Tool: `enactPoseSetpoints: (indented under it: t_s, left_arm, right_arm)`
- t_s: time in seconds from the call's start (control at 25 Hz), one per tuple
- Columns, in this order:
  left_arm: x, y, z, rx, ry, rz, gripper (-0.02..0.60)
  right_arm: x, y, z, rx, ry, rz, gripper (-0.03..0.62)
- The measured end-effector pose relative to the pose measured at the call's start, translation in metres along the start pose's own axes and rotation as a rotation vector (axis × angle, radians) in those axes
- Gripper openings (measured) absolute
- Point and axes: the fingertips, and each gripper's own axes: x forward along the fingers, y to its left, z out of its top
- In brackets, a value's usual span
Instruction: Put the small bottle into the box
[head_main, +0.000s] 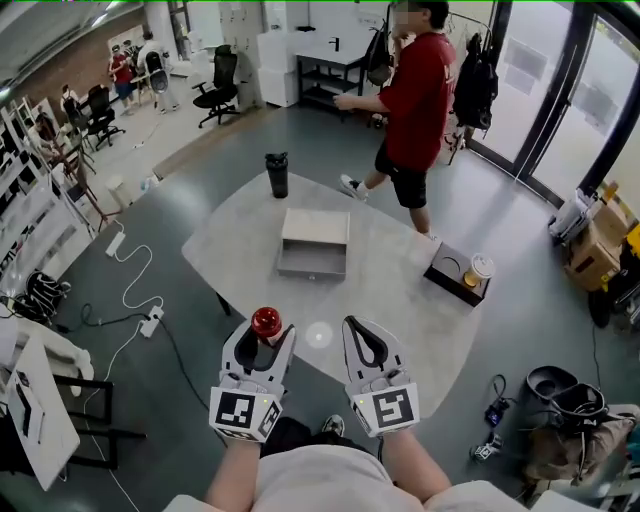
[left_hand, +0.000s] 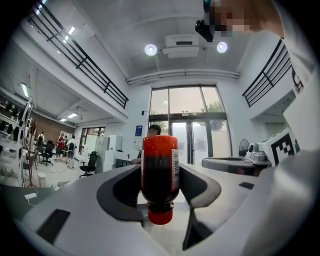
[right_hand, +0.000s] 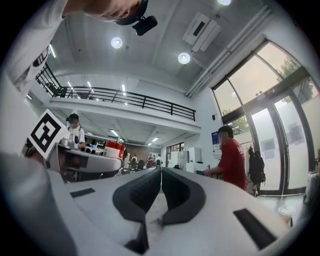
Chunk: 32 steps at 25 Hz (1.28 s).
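Observation:
My left gripper (head_main: 266, 338) is shut on the small bottle (head_main: 266, 324), a red bottle with dark contents and a barcode label. In the left gripper view the small bottle (left_hand: 159, 175) stands between the jaws with its red cap toward the camera. My right gripper (head_main: 363, 335) is shut with nothing in it, its dark pads (right_hand: 172, 192) pressed together. Both are held up near the table's front edge and tilted upward. The box (head_main: 314, 243), an open grey cardboard one, lies in the middle of the round table (head_main: 390, 300), well beyond both grippers.
A black shaker bottle (head_main: 277, 174) stands at the table's far edge. A dark tray with a paper cup (head_main: 479, 268) sits at the right edge. A person in a red shirt (head_main: 417, 100) stands behind the table. Cables and a power strip (head_main: 152, 321) lie on the floor at left.

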Motion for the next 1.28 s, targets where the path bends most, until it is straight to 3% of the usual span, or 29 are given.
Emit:
enactPoseSetpoints:
  t_s: [0.36, 0.64, 1.0, 1.28]
  left_arm:
    - [0.056, 0.061, -0.036, -0.052, 0.062, -0.002, 0.235]
    - [0.144, 0.105, -0.062, -0.076, 0.121, -0.083, 0.235]
    - [0.23, 0.173, -0.097, -0.168, 0.228, -0.213, 0.235]
    - [0.278, 0.21, -0.133, -0.246, 0.325, -0.313, 0.235]
  right_arm:
    - [0.065, -0.011, -0.053, -0.001, 0.116, 0.013, 0.026]
    - [0.143, -0.046, -0.091, 0.008, 0.173, -0.035, 0.026]
    - [0.255, -0.065, -0.122, 0.079, 0.273, -0.121, 0.026]
    - [0.303, -0.072, -0.156, 0.119, 0.357, -0.197, 0.026]
